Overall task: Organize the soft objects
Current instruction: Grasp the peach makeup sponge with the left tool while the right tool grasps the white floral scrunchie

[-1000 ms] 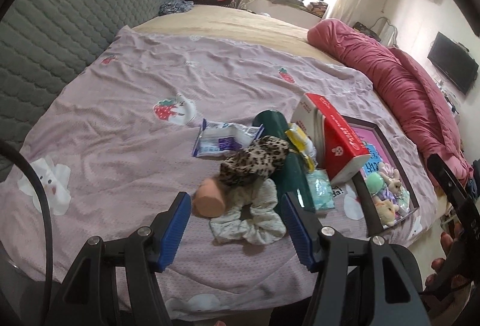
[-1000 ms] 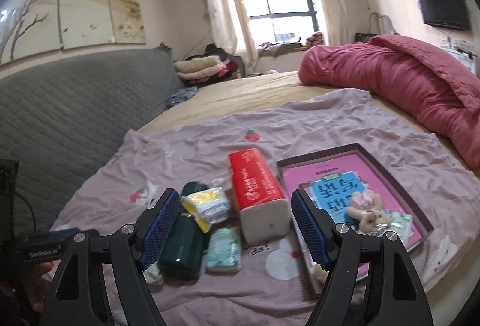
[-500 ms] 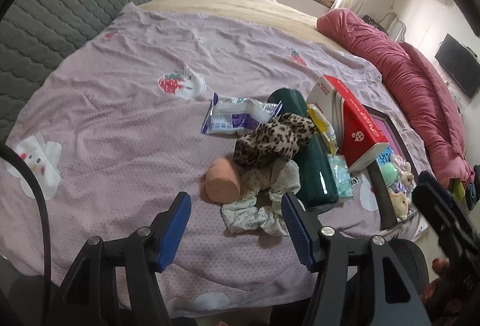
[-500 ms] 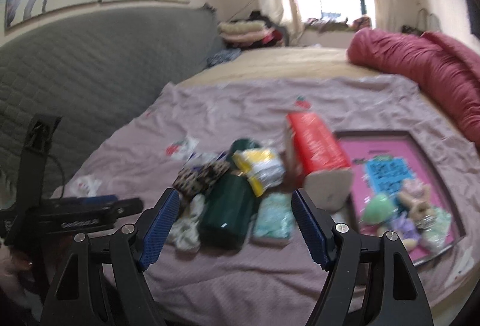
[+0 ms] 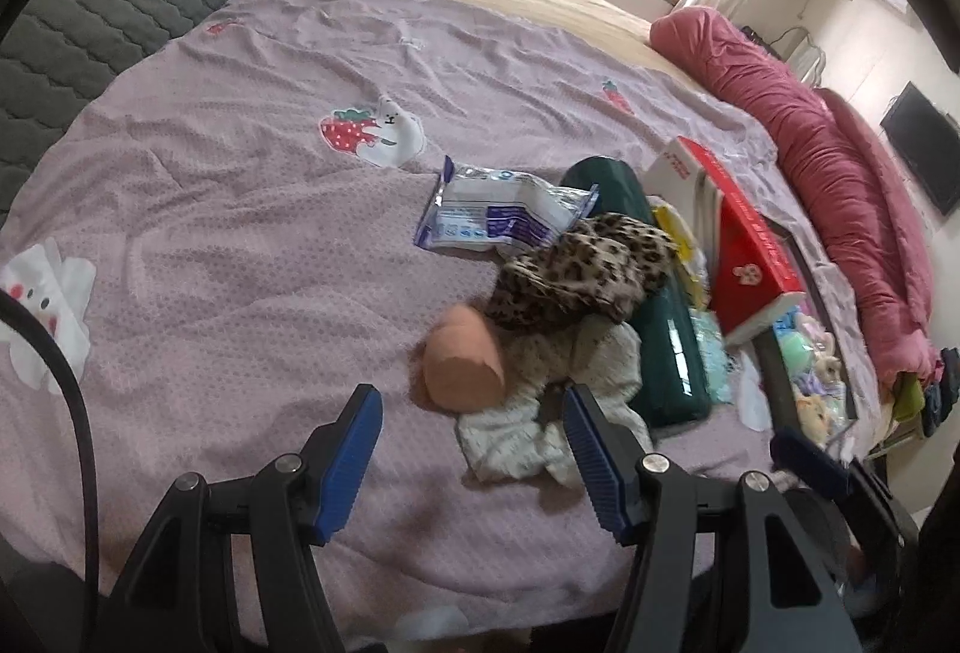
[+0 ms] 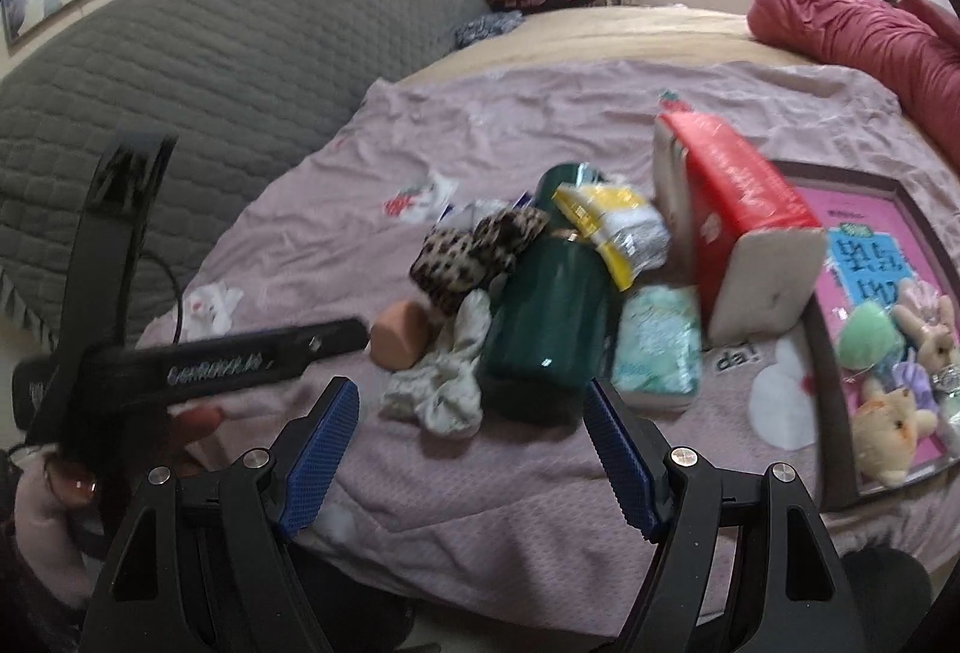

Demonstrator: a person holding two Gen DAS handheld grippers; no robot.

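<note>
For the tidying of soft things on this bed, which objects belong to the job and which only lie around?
Belong to the job:
- leopard scrunchie
- pale scrunchie
- peach sponge

Only lying around:
- green bottle
- red tissue box
- wipes packet

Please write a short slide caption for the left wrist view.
Open left gripper above pale scrunchie and peach sponge on the lilac bedspread.

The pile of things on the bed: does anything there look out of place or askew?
Yes. The red tissue pack stands on end and tilts instead of lying flat. A hard dark green bottle lies on its side among the soft items, with the leopard scrunchie draped against it.
</note>
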